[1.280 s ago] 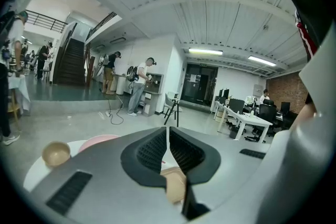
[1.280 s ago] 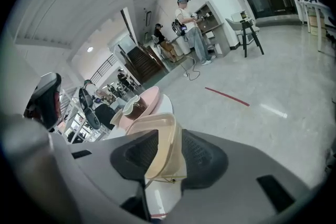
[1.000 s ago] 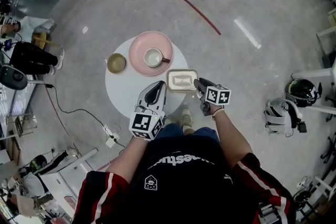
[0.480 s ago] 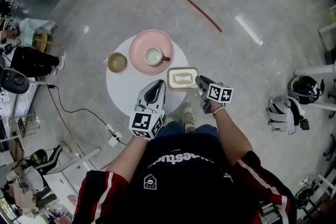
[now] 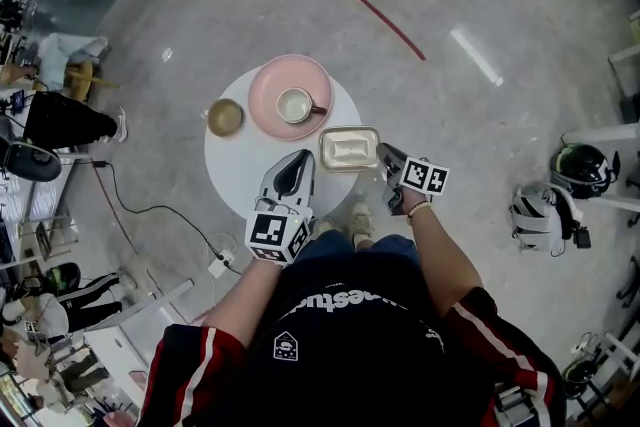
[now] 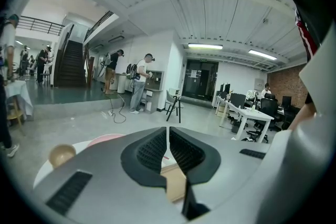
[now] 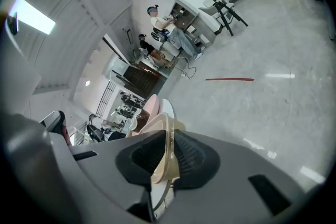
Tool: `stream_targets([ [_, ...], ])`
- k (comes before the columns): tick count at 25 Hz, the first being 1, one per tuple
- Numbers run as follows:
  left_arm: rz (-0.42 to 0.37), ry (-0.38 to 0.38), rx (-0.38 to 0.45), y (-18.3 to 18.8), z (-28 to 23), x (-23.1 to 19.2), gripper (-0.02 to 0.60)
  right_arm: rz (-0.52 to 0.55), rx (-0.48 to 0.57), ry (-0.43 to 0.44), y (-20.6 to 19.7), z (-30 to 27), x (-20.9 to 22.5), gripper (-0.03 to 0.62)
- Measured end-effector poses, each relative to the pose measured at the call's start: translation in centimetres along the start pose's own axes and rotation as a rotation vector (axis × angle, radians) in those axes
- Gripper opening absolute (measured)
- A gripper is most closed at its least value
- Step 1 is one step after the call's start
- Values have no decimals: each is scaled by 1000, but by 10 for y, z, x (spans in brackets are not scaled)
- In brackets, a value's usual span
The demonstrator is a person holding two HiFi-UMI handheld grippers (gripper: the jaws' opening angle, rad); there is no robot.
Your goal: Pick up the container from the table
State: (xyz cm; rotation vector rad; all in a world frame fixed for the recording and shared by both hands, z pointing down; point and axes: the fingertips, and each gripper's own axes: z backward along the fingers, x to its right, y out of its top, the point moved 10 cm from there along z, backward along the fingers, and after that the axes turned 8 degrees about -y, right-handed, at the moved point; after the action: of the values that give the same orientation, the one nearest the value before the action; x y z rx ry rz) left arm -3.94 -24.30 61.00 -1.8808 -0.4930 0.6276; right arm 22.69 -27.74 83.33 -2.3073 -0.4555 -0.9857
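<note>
Container (image 5: 349,149), a shallow beige rectangular tub, sits at the near right edge of the round white tabletop (image 5: 235,170), just in front of the pink plate (image 5: 272,85) that carries a cup (image 5: 293,106). A small brown bowl (image 5: 224,118) stands apart at the left.

The right gripper (image 5: 383,155) comes at the tub from its right short side. The right gripper view shows its jaws have just been closing, with the tub's thin rim (image 7: 167,134) now standing between the two ribbed black pads and filling the narrow gap. Taking the rim makes sense: the body looks too wide for these jaws, while the lip gives a thin edge to pinch. That side also overhangs or meets the tabletop edge, so the lower jaw has room beneath. The tub appears to rest on the tabletop, not yet lifted. A one-sided hold on a thin lip may let the far end sag when it rises.

The left gripper (image 5: 298,165) hovers over the near part of the tabletop, just beside the tub's left end, pointing away from the person. Its own view shows the jaws (image 6: 167,139) brought together to a thin slit with nothing between them. I judge it is parked clear, leaving the pick to the other hand.

No label or brand shows on the tub, plate, cup or bowl. Each marker cube (image 5: 424,177) bears only black-and-white square patterns. White lettering on the person's black shirt (image 5: 340,305) is upside down and creased, so no whole word reads.
</note>
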Motion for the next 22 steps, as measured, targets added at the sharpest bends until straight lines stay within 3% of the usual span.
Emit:
stream_targets([
  [22, -6, 56, 6, 17, 43, 0, 35, -73, 16, -37, -7, 15, -6, 60],
])
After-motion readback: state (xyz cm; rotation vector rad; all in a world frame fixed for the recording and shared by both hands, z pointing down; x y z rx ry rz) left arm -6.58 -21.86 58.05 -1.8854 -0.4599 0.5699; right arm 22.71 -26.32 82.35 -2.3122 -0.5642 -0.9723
